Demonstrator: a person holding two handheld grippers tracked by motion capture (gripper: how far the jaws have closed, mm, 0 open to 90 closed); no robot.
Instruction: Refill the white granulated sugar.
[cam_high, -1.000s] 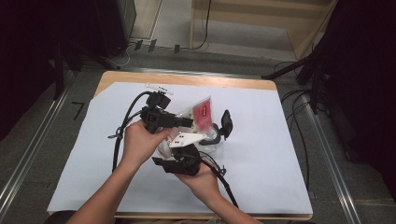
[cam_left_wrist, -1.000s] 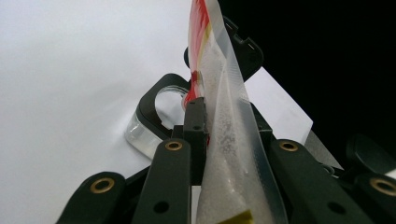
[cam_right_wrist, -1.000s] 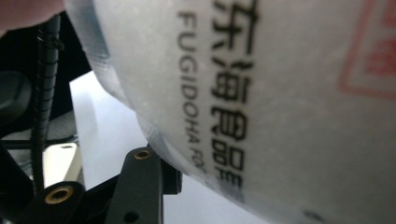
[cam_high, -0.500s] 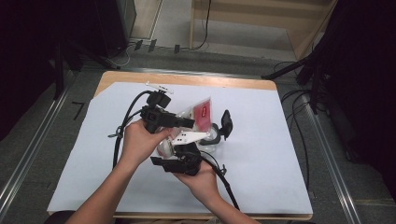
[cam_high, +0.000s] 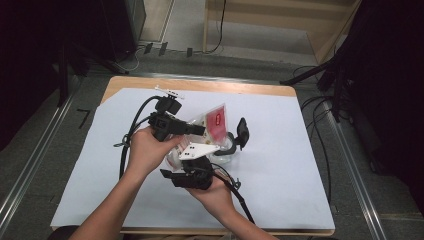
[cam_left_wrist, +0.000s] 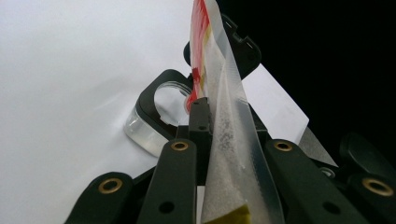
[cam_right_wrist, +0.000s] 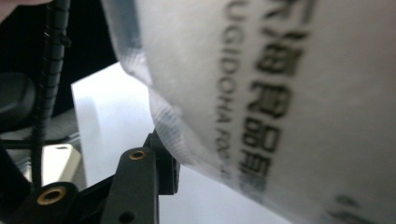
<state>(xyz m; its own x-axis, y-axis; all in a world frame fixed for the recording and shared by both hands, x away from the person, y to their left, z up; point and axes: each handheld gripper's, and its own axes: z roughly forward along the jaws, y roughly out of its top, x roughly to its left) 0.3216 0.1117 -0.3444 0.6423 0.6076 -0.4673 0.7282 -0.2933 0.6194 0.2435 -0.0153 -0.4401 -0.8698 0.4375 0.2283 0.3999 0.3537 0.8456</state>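
Near the middle of the white sheet (cam_high: 300, 150), a little toward its far edge, your left gripper (cam_left_wrist: 210, 116), jaws just closing, pinches the sachet (cam_high: 216, 121) upright, while your right gripper (cam_high: 235, 142) clamps a clear glass cup (cam_left_wrist: 140, 133) beneath.

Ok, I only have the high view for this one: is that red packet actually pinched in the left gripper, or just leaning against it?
Observer: Pinched. In the left gripper view the packet stands edge-on between the jaws of the left gripper, which have just been closing, with one pad against its face.
Operator: Anything on the side turned away from my camera?
Observer: Yes. The right gripper view shows black lettering printed on its pale, translucent side.
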